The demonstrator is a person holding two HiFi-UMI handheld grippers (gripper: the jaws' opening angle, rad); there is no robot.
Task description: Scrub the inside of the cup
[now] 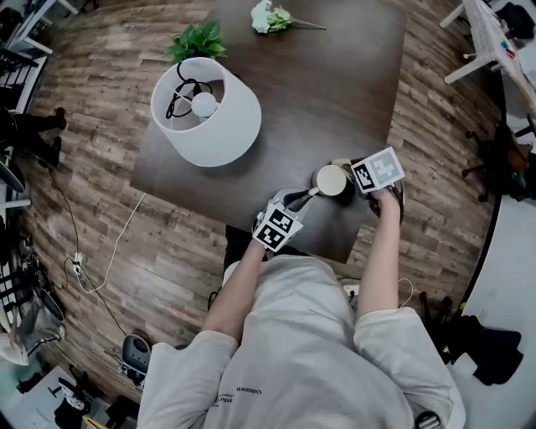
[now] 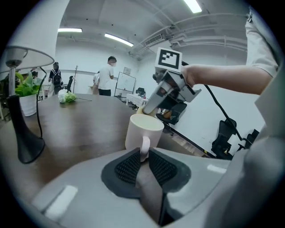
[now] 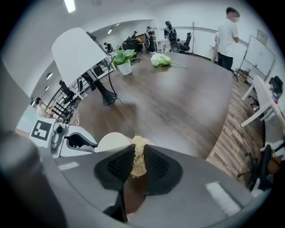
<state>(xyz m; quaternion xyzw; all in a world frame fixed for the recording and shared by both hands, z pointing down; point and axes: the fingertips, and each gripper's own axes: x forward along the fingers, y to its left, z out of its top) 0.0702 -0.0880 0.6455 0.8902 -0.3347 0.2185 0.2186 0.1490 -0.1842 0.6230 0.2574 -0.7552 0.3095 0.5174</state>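
Down at the near edge of the dark tabletop (image 1: 335, 75), right of its middle, a cream cup (image 1: 331, 180) stands upright with its mouth facing up. The left gripper (image 2: 143, 153) comes at it from the near left, and its two ribbed black pads are closed on the cup's handle (image 2: 144, 147), which sticks out toward the person. The right gripper (image 3: 139, 153) reaches in from the right side of the cup. Its jaws are clamped on a straw-coloured, fibrous scrubber (image 3: 139, 161), whose frayed tip pokes out past the pads and sits over the cup's rim. From the left gripper view the right gripper slants down to the far edge of the cup's mouth; whether the scrubber touches the inner wall I cannot tell.

Farther back on the left of the tabletop stands a lamp (image 1: 209, 109) with a wide white shade, a black stem and a black cord. A potted plant (image 1: 198, 40) with green leaves sits just beyond it. A bunch of pale flowers (image 1: 272, 17) lies at the far edge, well apart from the cup.
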